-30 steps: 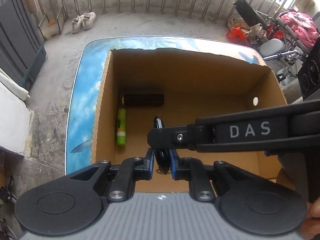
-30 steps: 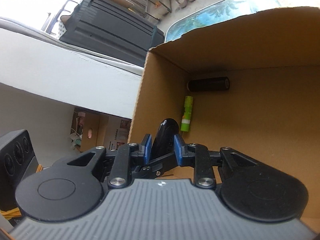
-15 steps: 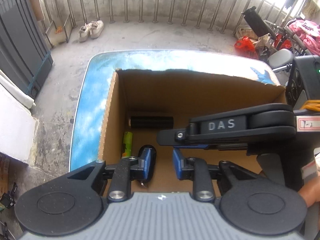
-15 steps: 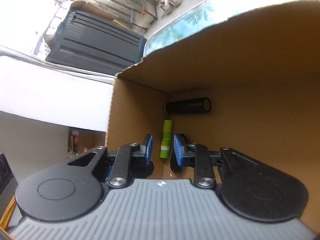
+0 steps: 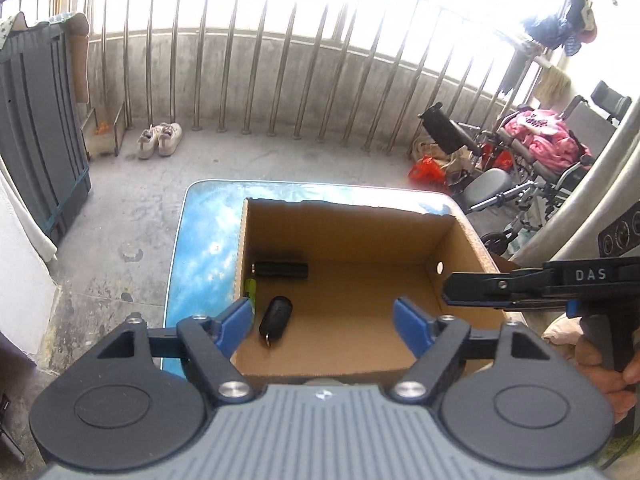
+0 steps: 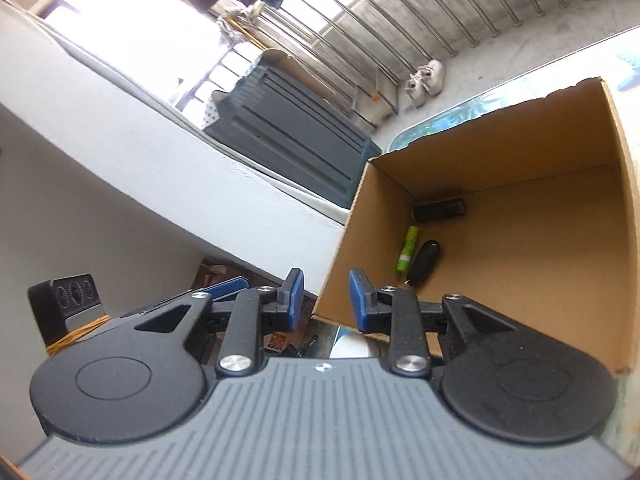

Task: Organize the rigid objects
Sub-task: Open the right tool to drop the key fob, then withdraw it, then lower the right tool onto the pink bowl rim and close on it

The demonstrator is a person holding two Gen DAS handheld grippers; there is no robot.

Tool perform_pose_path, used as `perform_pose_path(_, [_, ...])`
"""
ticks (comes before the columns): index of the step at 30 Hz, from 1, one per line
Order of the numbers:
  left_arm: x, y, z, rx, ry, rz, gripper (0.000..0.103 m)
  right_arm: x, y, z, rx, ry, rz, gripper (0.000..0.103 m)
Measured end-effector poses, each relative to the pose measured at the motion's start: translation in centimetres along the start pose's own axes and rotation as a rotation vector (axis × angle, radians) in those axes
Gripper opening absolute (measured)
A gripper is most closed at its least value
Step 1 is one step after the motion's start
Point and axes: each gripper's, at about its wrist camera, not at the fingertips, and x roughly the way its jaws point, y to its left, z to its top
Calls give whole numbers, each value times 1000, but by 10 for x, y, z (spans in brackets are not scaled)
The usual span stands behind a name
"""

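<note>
Cardboard box (image 5: 360,236) on the blue surface (image 5: 204,256) holds three items by its left wall: one black cylinder (image 5: 281,269), one green tube (image 6: 407,249), one black key fob (image 5: 276,315). My left gripper (image 5: 324,320) is opening wide, nothing between the jaws. Right gripper (image 6: 324,300): narrow gap, nothing held.

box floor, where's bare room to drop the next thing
The box floor is bare from the key fob across to the right wall and up to the far wall. Only the left side is crowded: black cylinder in the far-left corner, green tube along the left wall, fob beside it.
</note>
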Motion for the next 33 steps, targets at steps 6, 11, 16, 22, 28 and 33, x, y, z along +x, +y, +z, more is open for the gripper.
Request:
perform_pose_path(6, [-42,5,-74,-24,-40,-16,96,-42,-3,-79,-2,-46,3,29])
perform_pose_path(11, [-29,1,-133,-6,-3,59,97,-11,-19,-152,54,-6,-55,29])
perform_pose_path(16, [0,-1,-173,8,69,86,96,36,-31,-200,94,57,-166,29])
perform_pose_path(22, [25,-6,-201,112,127,115,96,67,-47,-217,194,124,-181,29])
perform_pose_path(28, [40,-10,-210,161,129,80,96,77,-63,-208,252,87,-227,28])
perform_pose_path(33, [50,-12,-211,201,129,95,96,69,-65,-201,259,16,-271,28])
